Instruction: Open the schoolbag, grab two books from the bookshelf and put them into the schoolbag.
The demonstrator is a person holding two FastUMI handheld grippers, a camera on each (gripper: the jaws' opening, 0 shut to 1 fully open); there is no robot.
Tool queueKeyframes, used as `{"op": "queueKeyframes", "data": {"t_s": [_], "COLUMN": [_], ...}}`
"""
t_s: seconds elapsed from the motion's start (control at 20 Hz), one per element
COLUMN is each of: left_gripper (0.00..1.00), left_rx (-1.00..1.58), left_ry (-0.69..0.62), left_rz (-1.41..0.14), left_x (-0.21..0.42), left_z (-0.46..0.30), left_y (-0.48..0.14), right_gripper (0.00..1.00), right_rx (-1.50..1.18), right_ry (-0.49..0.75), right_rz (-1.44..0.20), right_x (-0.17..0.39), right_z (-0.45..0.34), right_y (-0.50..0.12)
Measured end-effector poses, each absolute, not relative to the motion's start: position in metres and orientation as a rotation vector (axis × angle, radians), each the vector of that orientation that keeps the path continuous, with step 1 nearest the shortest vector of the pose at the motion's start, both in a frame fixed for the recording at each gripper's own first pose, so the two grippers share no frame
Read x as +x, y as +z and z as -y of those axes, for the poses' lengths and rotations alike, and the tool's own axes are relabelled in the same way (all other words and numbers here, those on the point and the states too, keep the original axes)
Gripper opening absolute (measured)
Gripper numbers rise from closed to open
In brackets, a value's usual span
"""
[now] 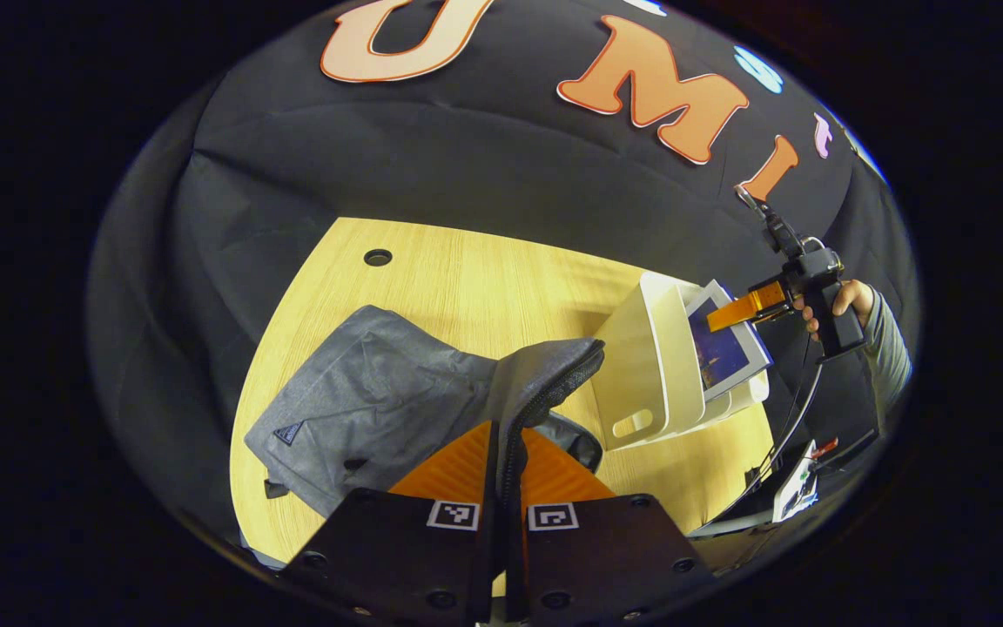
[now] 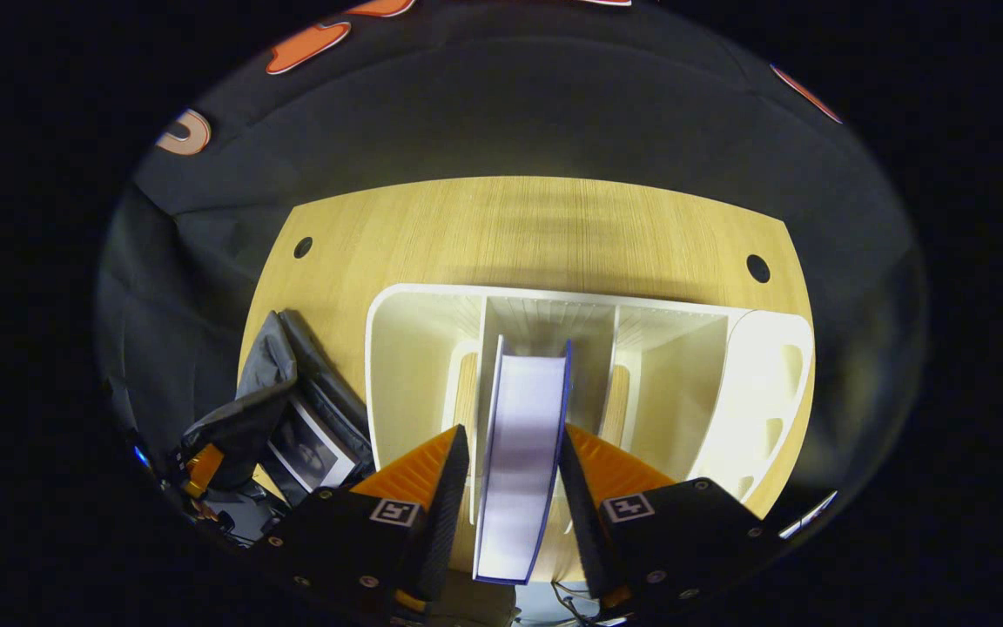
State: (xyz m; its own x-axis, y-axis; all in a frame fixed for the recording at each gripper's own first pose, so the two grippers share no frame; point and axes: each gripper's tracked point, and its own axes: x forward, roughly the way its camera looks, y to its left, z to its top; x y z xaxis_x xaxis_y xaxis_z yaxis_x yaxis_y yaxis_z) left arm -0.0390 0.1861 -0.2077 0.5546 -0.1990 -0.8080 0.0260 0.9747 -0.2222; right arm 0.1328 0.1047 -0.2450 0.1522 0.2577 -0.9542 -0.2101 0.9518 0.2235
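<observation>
Wood table (image 2: 554, 226): white bookshelf (image 2: 754, 383) w/ book (image 2: 519, 453) btwn right gripper (image 2: 514, 496) fingers, schoolbag (image 1: 380, 392) beside

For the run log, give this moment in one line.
left claw: shut on grey fabric schoolbag flap | right claw: around blue-covered book in white plastic bookshelf

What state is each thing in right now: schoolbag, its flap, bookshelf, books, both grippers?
Schoolbag: lying on the table, open.
Schoolbag flap: lifted, pinched in the left gripper.
Bookshelf: upright on the table, outer compartments empty.
Blue-edged book: standing in the middle compartment, between the right gripper fingers; contact unclear.
Book in the schoolbag: already inside.
</observation>
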Motion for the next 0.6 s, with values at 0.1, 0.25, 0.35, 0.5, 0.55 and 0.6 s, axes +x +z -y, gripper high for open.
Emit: {"op": "queueKeyframes", "data": {"t_s": [0.1, 0.25, 0.35, 0.5, 0.55, 0.6], "left_gripper": [0.07, 0.06, 0.06, 0.06, 0.07, 0.06], "left_rx": [-0.194, -0.198, -0.199, -0.198, -0.197, -0.193], "left_ry": [-0.122, -0.11, -0.115, -0.137, -0.151, -0.162], "left_rz": [-0.978, -0.981, -0.98, -0.989, -0.991, -0.993], "left_x": [-0.042, -0.044, -0.044, -0.045, -0.048, -0.049], "left_z": [-0.185, -0.183, -0.182, -0.179, -0.178, -0.178], "left_y": [-0.208, -0.21, -0.211, -0.212, -0.213, -0.214], "right_gripper": [0.5, 0.42, 0.37, 0.34, 0.34, 0.34], "right_rx": [0.069, 0.049, 0.061, 0.096, 0.097, 0.101], "right_ry": [0.316, 0.267, 0.249, 0.235, 0.232, 0.225], "right_rz": [-1.389, -1.373, -1.366, -1.346, -1.337, -1.326], "right_x": [0.134, 0.137, 0.134, 0.122, 0.117, 0.111], "right_z": [-0.105, -0.095, -0.089, -0.083, -0.081, -0.08], "right_y": [-0.247, -0.246, -0.242, -0.227, -0.221, -0.216]}}
